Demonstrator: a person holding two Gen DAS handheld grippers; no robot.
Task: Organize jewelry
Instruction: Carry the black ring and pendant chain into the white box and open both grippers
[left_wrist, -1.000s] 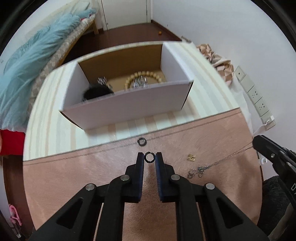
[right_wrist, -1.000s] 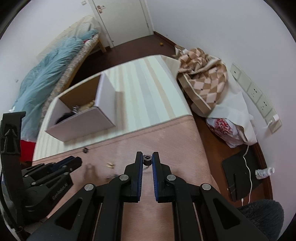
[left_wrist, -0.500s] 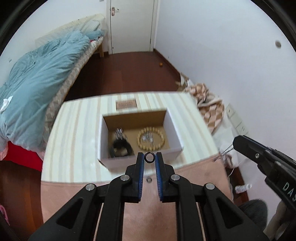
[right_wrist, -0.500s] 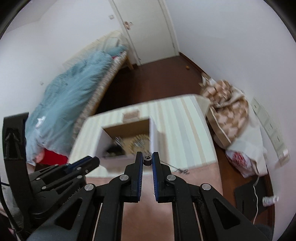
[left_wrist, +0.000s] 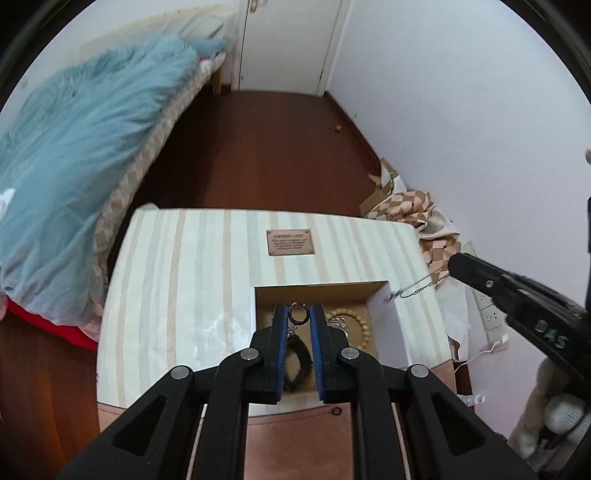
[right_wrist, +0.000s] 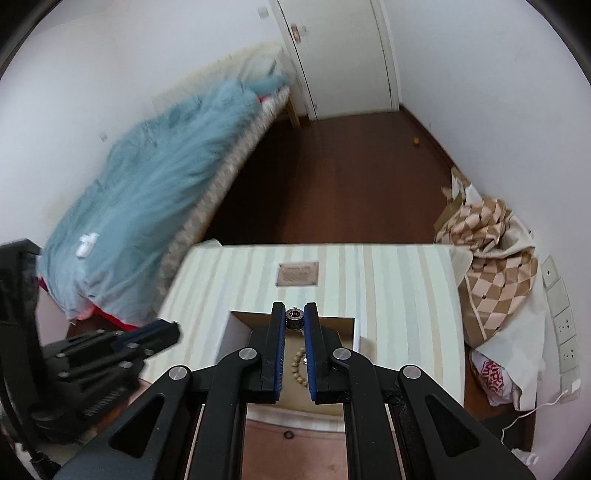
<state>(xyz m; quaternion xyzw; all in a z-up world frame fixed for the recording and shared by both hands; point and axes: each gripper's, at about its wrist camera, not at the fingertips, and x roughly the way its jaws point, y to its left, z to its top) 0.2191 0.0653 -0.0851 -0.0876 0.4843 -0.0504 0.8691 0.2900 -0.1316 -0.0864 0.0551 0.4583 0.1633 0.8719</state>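
Note:
My left gripper (left_wrist: 299, 314) is shut on a small dark ring (left_wrist: 299, 313), high above the open cardboard box (left_wrist: 384, 306). In the box lie a wooden bead bracelet (left_wrist: 364, 326) and a black band (left_wrist: 295, 363). My right gripper (right_wrist: 294, 318) is shut on a dark metal charm bead (right_wrist: 294, 318) over the same box (right_wrist: 356, 332). In the left wrist view a thin chain (left_wrist: 417, 290) hangs from the right gripper (left_wrist: 452, 267) over the box's right wall. A second dark ring (left_wrist: 336, 411) lies on the pink mat (left_wrist: 295, 435).
The box stands on a striped table (left_wrist: 177, 295) bearing a small brown plaque (left_wrist: 290, 242). A bed with a blue blanket (left_wrist: 74, 155) is on the left, a checkered cloth heap (right_wrist: 491, 266) and wall sockets (right_wrist: 561, 325) on the right, a door (left_wrist: 288, 40) at the far end.
Both grippers rose from the pink mat and travelled forward over the box, each keeping its piece. The chain came up off the mat with the right gripper.

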